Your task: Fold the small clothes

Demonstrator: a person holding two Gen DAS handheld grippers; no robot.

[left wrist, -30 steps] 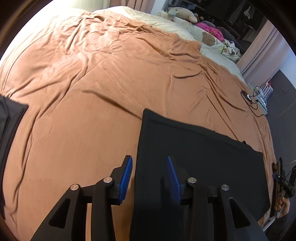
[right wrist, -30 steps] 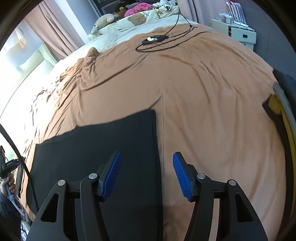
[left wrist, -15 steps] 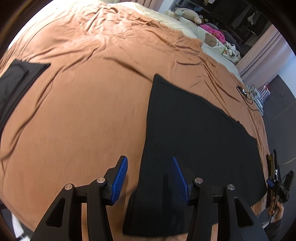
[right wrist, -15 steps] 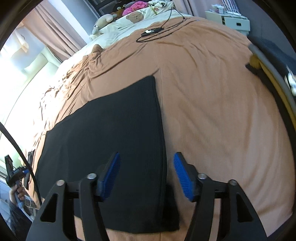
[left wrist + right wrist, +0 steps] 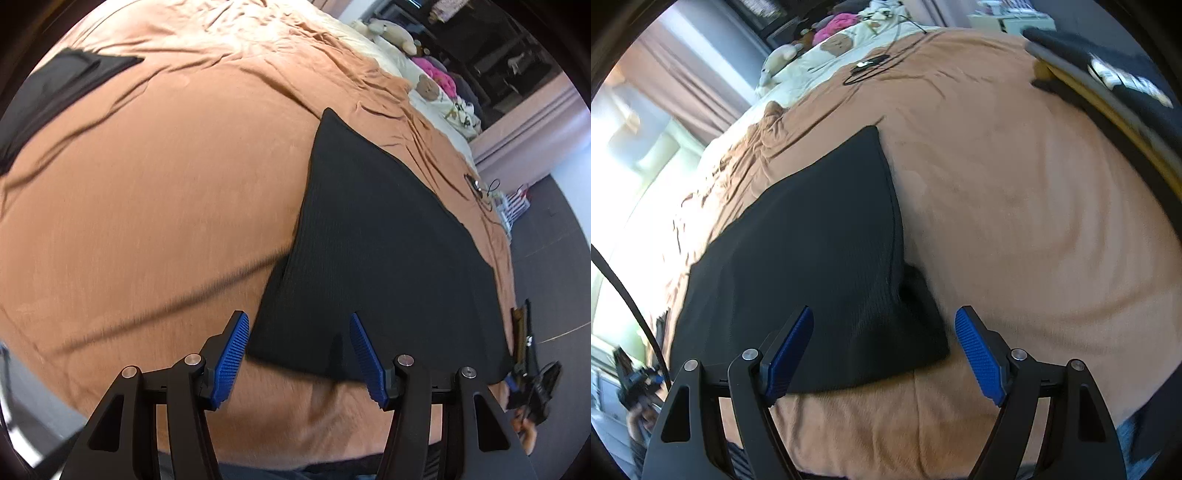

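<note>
We look down on a wide bed under a rumpled orange-brown blanket (image 5: 155, 206), which fills both wrist views. On it lies a black ribbed garment (image 5: 373, 251), spread flat as a rough rectangle; in the left wrist view it runs from 1 o'clock down to 5 o'clock, in the right wrist view from 12 o'clock down to 7 o'clock. Our left gripper (image 5: 300, 357) hangs over the garment's near left corner, its jaws just now widening; the corner sits in the gap, but the blue pads (image 5: 232, 356) press on nothing. Our right gripper (image 5: 884, 354) stands wider apart over the near right corner, its jaws likewise just opening, cloth between them but not gripped. A second dark garment (image 5: 59, 88) lies at 10 o'clock in the left view. A stack of dark and yellow clothes (image 5: 1123, 99) sits at 2 o'clock in the right view. Soft toys (image 5: 391, 31) and a black cable (image 5: 871, 66) rest toward the bed's far end.
</note>
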